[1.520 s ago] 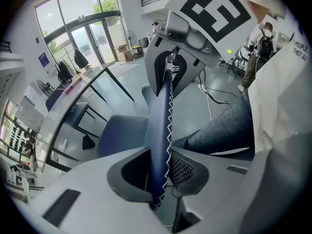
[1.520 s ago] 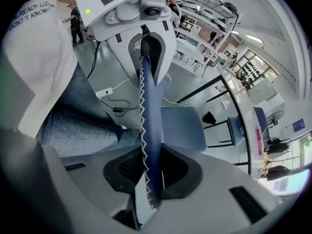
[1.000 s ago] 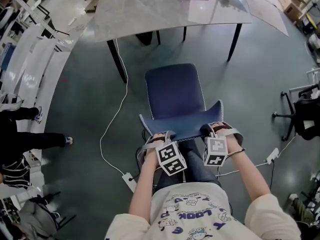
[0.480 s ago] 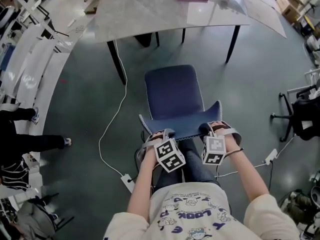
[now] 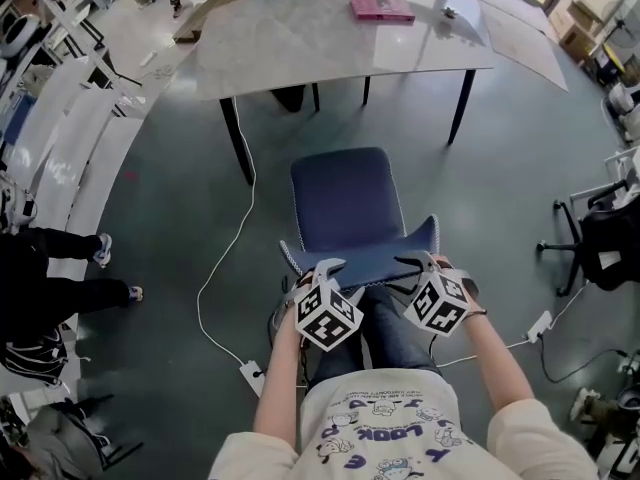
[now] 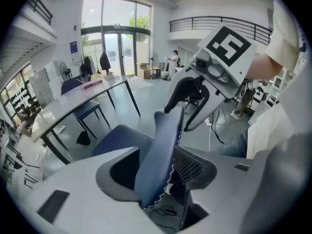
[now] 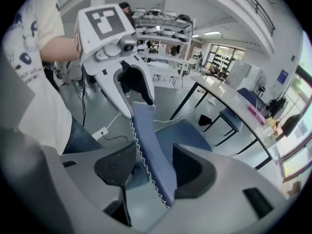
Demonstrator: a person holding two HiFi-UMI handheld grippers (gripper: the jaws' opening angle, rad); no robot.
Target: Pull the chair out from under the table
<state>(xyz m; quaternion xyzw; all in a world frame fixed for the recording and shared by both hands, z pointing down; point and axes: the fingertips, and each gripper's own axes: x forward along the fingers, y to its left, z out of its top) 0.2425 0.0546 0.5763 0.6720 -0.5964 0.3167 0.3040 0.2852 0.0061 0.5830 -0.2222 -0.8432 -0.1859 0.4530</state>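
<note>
The dark blue chair (image 5: 345,198) stands out from under the grey table (image 5: 330,33), its backrest (image 5: 365,256) toward me. My left gripper (image 5: 318,271) is at the backrest's left top corner and my right gripper (image 5: 420,265) at the right top corner. Both have just been opening. In the left gripper view the backrest edge (image 6: 163,150) still stands between the spread jaws of my left gripper (image 6: 156,172), with a gap at the right pad. In the right gripper view the white-stitched edge (image 7: 153,150) runs loose between the jaws of my right gripper (image 7: 151,172).
A pink book (image 5: 382,8) lies on the table. A white cable (image 5: 225,268) runs over the floor to a power strip (image 5: 250,376) left of my legs. A black office chair (image 5: 600,238) stands at the right. A person's legs (image 5: 60,293) show at the left.
Both grippers have lifted slightly, rolled and opened their jaws off the top of the backrest. The chair has stayed where it was.
</note>
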